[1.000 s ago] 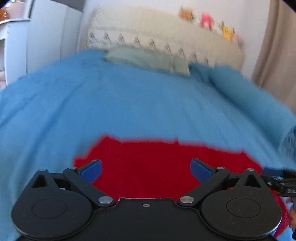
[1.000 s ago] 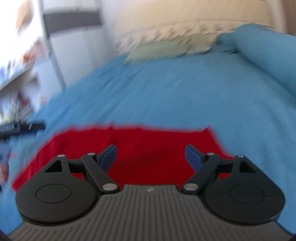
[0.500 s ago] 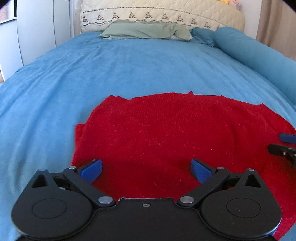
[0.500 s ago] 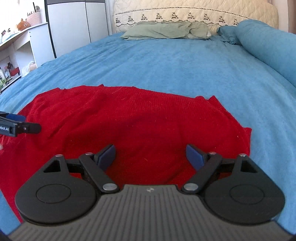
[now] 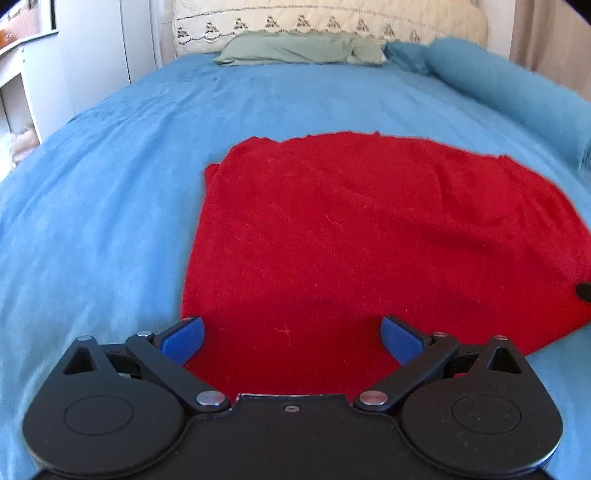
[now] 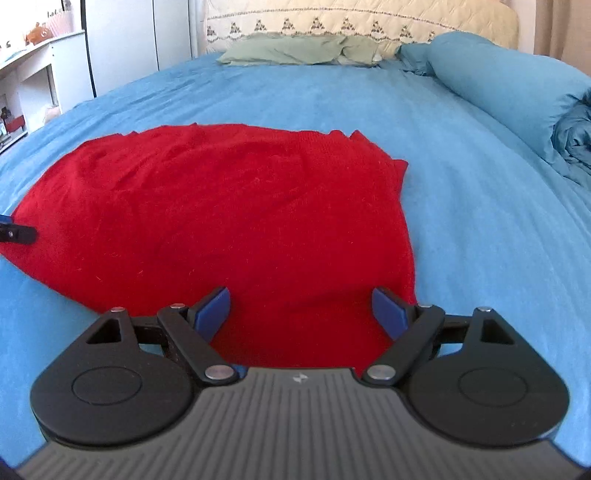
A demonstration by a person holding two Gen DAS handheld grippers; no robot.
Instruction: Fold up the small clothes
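A red knit garment (image 5: 369,236) lies spread flat on the blue bed cover (image 5: 92,206); its left edge shows a folded layer. My left gripper (image 5: 291,338) hangs open over the garment's near left part, nothing between its blue pads. In the right wrist view the same red garment (image 6: 221,218) fills the middle, and my right gripper (image 6: 301,308) stands open over its near right corner, holding nothing. The tip of the left gripper (image 6: 16,232) pokes in at that view's left edge; a dark tip of the right gripper (image 5: 584,291) shows at the left view's right edge.
A green pillow (image 6: 295,50) and a cream quilted headboard (image 6: 351,26) sit at the far end of the bed. A rolled blue duvet (image 6: 517,85) runs along the right side. White cupboards and a desk (image 6: 44,74) stand to the left of the bed.
Both views have swung from a blurred, low look to a steadier, higher one over the garment. The two grippers have drawn apart toward its left and right sides; both stay open.
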